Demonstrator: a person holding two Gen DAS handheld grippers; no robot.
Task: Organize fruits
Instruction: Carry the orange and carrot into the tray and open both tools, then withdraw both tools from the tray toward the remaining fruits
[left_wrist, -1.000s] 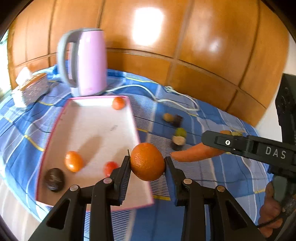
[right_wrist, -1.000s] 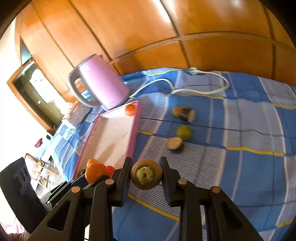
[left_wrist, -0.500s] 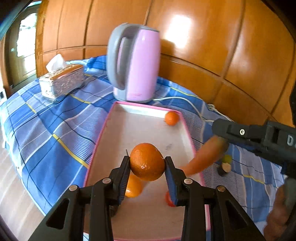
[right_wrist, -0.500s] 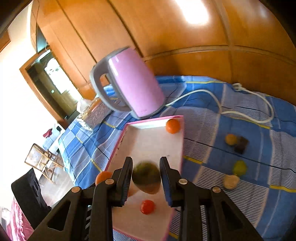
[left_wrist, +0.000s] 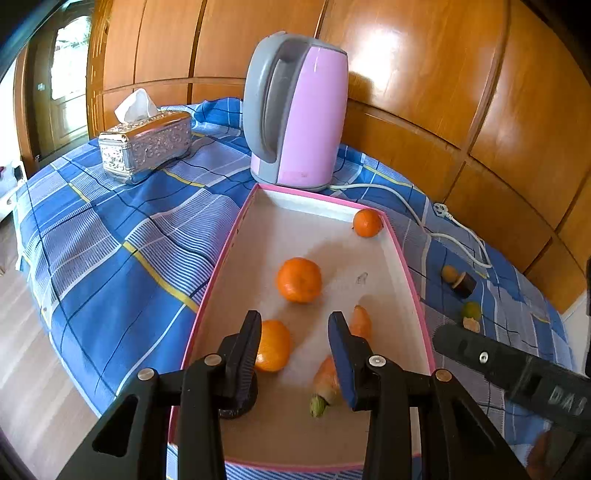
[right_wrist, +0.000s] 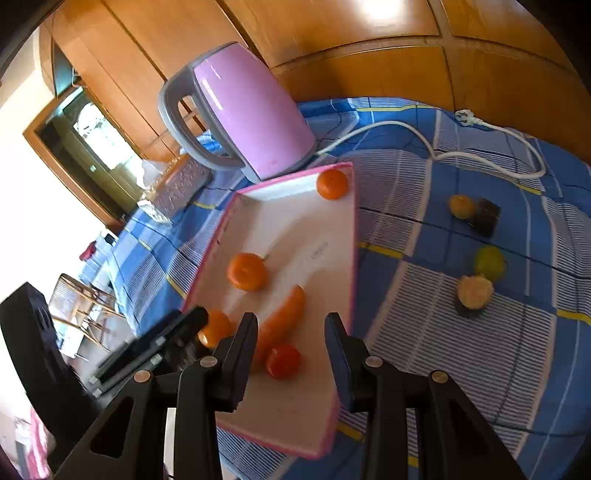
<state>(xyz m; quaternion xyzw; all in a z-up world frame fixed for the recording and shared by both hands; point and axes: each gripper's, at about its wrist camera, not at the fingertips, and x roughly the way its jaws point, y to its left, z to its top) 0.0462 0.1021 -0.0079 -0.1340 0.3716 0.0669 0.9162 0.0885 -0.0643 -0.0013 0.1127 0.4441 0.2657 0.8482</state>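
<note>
Hidden and cut-off parts of the tray scene

The left tongs (left_wrist: 293, 339) cover the carrot's (left_wrist: 327, 376) middle and a dark fruit (left_wrist: 243, 400); the tray's (left_wrist: 218, 266) near edge is partly hidden; the small fruits (left_wrist: 467, 314) past it are too small to name.

Bright daylight, glare on wood panels (left_wrist: 388, 48), blown-out window (right_wrist: 22, 155), fisheye-warped dark edges

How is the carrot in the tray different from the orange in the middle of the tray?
The carrot is long and tapered; the orange is round. The carrot lies nearer the open right claw, beside a small red fruit; the orange sits farther up the tray, alone. Both are orange in colour and rest loose on the tray floor.
</note>
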